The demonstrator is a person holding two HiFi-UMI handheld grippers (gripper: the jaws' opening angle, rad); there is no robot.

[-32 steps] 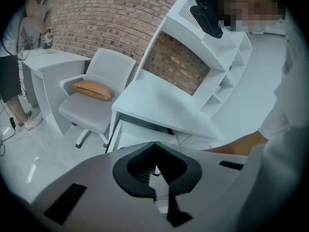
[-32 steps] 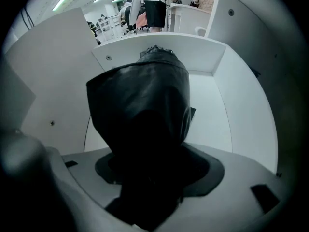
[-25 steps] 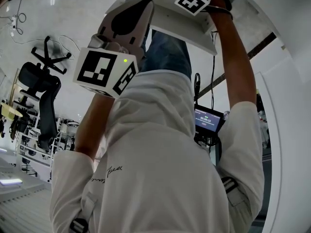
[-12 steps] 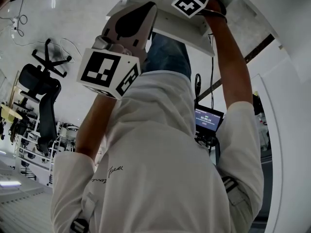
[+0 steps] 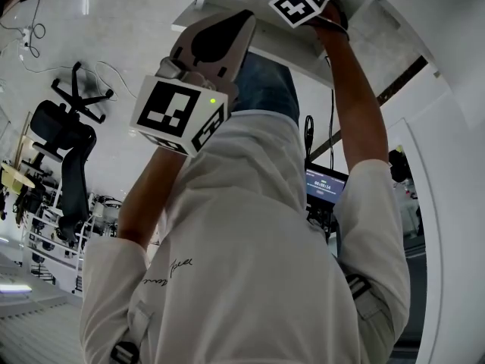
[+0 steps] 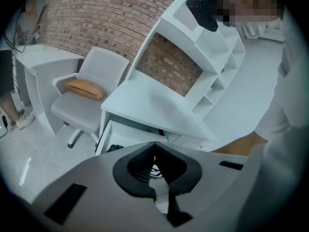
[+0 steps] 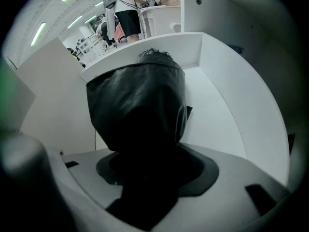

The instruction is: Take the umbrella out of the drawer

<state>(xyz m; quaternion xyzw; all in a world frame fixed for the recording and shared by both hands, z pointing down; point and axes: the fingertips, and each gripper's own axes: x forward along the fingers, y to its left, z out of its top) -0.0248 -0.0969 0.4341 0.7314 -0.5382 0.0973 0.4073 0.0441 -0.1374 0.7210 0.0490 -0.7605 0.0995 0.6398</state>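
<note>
A black folded umbrella [image 7: 137, 105] lies in the white drawer [image 7: 217, 95]. It fills the space between the jaws of my right gripper [image 7: 154, 153], which points steeply down into the drawer. These jaws have just been closing and are now shut on the umbrella. In the head view only the right gripper's marker cube [image 5: 299, 2] shows, at the top edge. My left gripper [image 6: 154, 143] is shut on nothing and hangs in front of the desk [image 6: 145, 105]. Past its tips the open drawer [image 6: 108, 134] shows a dark thing [image 6: 114, 148] inside.
A grey office chair [image 6: 82, 88] with an orange cushion stands left of the desk, before a brick wall. A white shelf unit [image 6: 212, 47] rises on the desk's right. A black office chair [image 5: 64, 150] and a lit screen [image 5: 326, 184] stand behind the person.
The right gripper's marker cube has turned a little over the drawer. The left gripper sits slightly further right in the head view.
</note>
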